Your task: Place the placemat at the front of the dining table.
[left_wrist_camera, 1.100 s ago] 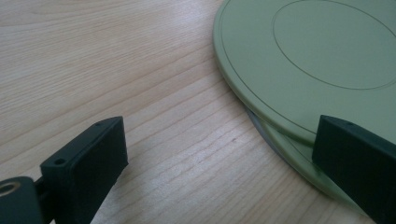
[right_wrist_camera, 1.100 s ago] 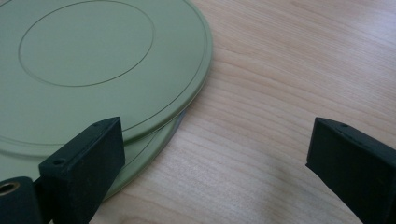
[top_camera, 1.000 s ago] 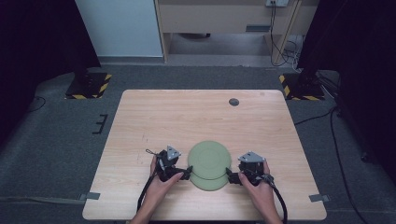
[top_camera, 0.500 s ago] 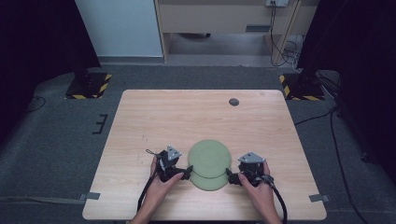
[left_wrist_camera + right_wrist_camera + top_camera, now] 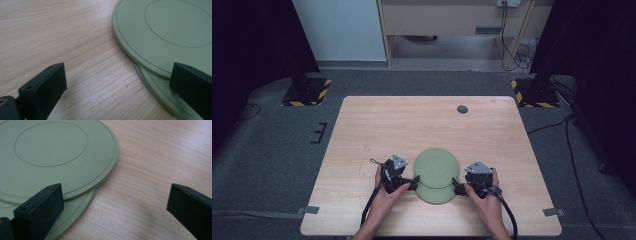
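- Plates: top green plate (image 5: 436, 166) sits offset on the lower plate (image 5: 435, 194), on the bench (image 5: 377, 125).
- Left claw (image 5: 414, 181) released, beside the plates' edge.
- Right claw (image 5: 457, 187) released, opposite edge.

Grey carpet floor (image 5: 272, 150) surrounded the worktop (image 5: 377, 125); a wooden cabinet (image 5: 452, 20) and white panel (image 5: 339, 30) stood beyond its far edge.

Two flat, round, pale-green plates are stacked off-centre near the tabletop's (image 5: 362, 150) 6 o'clock edge; the upper plate (image 5: 436, 167) is shifted toward 12 o'clock over the lower plate (image 5: 435, 195).
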`<state>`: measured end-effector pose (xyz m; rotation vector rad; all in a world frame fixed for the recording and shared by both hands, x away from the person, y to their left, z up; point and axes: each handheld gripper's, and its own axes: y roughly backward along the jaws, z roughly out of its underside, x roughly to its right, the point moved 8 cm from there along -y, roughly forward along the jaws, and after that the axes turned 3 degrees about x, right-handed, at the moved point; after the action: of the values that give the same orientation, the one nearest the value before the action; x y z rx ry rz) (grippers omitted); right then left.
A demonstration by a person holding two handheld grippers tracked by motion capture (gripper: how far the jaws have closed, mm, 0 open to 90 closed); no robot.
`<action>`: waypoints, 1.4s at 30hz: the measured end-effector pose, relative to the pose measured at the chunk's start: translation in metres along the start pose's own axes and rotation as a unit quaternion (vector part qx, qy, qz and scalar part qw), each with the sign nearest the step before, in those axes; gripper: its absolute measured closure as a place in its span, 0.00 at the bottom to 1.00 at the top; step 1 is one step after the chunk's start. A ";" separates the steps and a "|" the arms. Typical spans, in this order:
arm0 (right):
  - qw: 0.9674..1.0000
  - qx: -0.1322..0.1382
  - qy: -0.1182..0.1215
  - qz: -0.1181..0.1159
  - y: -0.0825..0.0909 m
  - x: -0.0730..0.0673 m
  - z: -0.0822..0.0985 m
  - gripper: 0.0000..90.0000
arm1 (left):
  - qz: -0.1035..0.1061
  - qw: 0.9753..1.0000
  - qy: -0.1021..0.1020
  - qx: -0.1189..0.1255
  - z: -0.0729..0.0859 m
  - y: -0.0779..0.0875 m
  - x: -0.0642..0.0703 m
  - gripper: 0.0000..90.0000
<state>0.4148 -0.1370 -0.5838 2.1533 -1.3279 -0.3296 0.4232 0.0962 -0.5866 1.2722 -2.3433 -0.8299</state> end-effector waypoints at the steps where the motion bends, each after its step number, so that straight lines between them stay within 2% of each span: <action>1: 1.000 0.002 -0.006 -0.002 0.001 0.000 0.001 0.03 | 0.001 1.000 -0.001 0.000 0.000 0.001 0.001 0.03; 5: 1.000 -0.001 -0.015 -0.004 0.003 0.002 0.003 0.03 | -0.003 1.000 -0.007 -0.001 0.000 0.002 0.002 0.03; 9: 1.000 0.005 -0.013 0.003 0.001 0.002 0.001 0.03 | -0.004 1.000 -0.002 -0.003 0.000 0.001 0.002 0.01; 10: 1.000 0.007 -0.006 0.008 -0.001 0.002 0.000 0.01 | -0.004 1.000 -0.001 -0.002 0.000 0.000 0.001 0.01; 13: 1.000 0.008 -0.011 0.009 -0.002 0.003 0.000 0.01 | -0.005 1.000 0.006 -0.002 -0.001 -0.001 0.000 0.00; 18: 1.000 0.008 -0.008 0.008 -0.001 0.003 0.000 0.04 | -0.002 1.000 0.002 -0.001 0.000 0.000 0.000 0.02; 23: 1.000 -0.005 -0.008 -0.009 0.004 0.004 0.003 0.05 | 0.003 1.000 0.001 -0.003 0.001 0.002 0.000 0.03; 28: 1.000 -0.009 -0.013 -0.012 0.007 0.006 0.004 0.05 | 0.003 1.000 -0.002 -0.004 0.001 0.003 0.000 0.03; 32: 1.000 -0.017 -0.003 -0.020 0.007 0.008 0.005 0.05 | 0.006 1.000 -0.009 -0.004 -0.001 0.002 0.000 0.03; 34: 0.999 -0.025 0.005 -0.024 0.008 0.010 0.003 0.07 | 0.006 1.000 -0.010 -0.008 0.000 0.002 0.000 0.03; 38: 0.999 -0.031 0.002 -0.037 0.008 0.016 -0.004 0.08 | 0.006 1.000 -0.011 -0.011 -0.001 0.003 -0.001 0.03; 39: 0.998 -0.036 -0.004 -0.046 0.008 0.018 -0.009 0.08 | 0.005 1.000 -0.012 -0.012 -0.001 0.003 -0.001 0.03; 42: 0.998 -0.043 0.002 -0.047 0.008 0.020 -0.013 0.08 | 0.005 1.000 -0.013 -0.012 -0.001 0.003 -0.002 0.03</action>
<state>0.4249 -0.1531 -0.5670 2.1470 -1.1918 -0.4118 0.4230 0.0988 -0.5841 1.2473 -2.3503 -0.8737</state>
